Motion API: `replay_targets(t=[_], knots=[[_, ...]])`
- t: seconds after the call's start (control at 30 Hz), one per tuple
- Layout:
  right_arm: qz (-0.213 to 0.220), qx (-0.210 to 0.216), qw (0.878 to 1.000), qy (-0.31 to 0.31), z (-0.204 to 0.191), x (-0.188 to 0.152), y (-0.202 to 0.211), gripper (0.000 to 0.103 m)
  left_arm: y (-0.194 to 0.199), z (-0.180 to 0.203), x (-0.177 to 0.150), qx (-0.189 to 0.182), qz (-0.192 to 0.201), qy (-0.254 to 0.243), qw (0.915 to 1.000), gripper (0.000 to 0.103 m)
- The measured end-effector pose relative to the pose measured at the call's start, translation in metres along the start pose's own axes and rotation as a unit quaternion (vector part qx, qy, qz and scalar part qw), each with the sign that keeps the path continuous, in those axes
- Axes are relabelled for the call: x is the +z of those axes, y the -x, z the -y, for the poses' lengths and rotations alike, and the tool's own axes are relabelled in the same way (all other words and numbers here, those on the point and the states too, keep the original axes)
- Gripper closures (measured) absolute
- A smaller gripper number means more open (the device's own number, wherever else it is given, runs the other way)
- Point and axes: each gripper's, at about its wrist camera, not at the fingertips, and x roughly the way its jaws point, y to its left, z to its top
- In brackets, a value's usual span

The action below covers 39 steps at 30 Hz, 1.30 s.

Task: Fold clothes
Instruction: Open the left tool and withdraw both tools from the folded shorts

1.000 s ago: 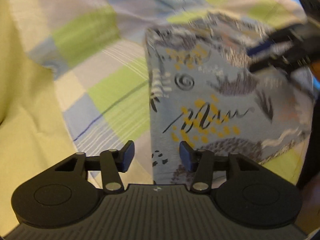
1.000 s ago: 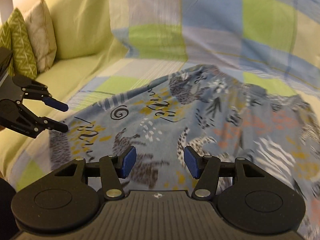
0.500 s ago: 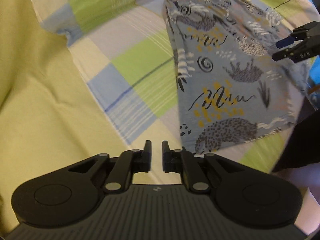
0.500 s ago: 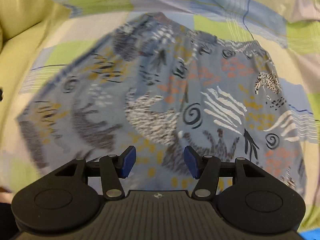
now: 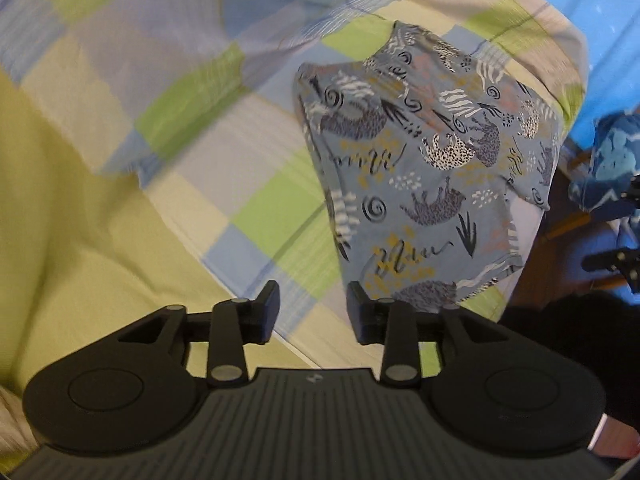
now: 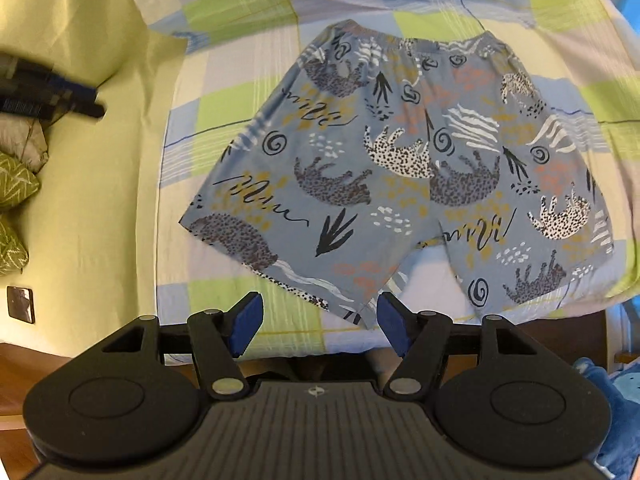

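Blue-grey shorts (image 6: pixel 400 168) printed with leopards, swirls and leaves lie spread flat on a checked bedsheet (image 6: pixel 248 8), waistband at the far side and both legs toward me. My right gripper (image 6: pixel 318 322) hangs open just past the hem of the left leg, with nothing between its blue pads. In the left wrist view the shorts (image 5: pixel 432 184) lie to the right, and my left gripper (image 5: pixel 314 312) stands open over the sheet (image 5: pixel 256 216) beside the nearest leg's corner, holding nothing. The left gripper (image 6: pixel 52 94) shows blurred at the far left of the right wrist view.
A yellow-green sofa cushion (image 6: pixel 80 184) runs along the left, with patterned pillows (image 6: pixel 16 184) at its end. Another blue printed garment (image 5: pixel 616 160) lies off the right edge of the sheet. Wooden floor (image 6: pixel 16 376) shows below the seat's front edge.
Both grippers pulled back from the shorts, which now lie flat and in full view. The left gripper was open, shut half a second ago, and is open again.
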Motion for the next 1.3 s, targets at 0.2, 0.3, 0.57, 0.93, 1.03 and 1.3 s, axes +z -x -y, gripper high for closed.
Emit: replay_targets(t=[0.2, 0.3, 0.57, 0.93, 1.03, 1.3], knots=[[0.023, 0.010, 1.000, -0.009, -0.002, 0.035, 0.009, 0.035, 0.000, 0.010, 0.043, 0.032, -0.011, -0.130, 0.9910, 0.060], [0.020, 0.004, 0.999, -0.027, 0.006, 0.054, 0.011, 0.034, -0.002, 0.016, 0.063, 0.040, -0.015, -0.185, 0.9818, 0.059], [0.025, -0.057, 0.993, -0.102, 0.010, 0.070, 0.045, 0.026, 0.012, 0.032, 0.100, 0.013, 0.010, -0.284, 0.9588, 0.044], [0.039, -0.158, 0.963, -0.216, -0.033, 0.033, 0.107, 0.003, 0.035, 0.035, 0.107, -0.025, 0.072, -0.410, 0.9087, 0.025], [0.034, -0.147, 0.966, -0.208, -0.052, 0.024, 0.112, 0.003, 0.037, 0.039, 0.102, -0.030, 0.085, -0.442, 0.8922, 0.025], [0.023, -0.137, 0.969, -0.203, -0.061, 0.003, 0.109, 0.002, 0.035, 0.050, 0.081, -0.018, 0.091, -0.506, 0.8576, 0.025]])
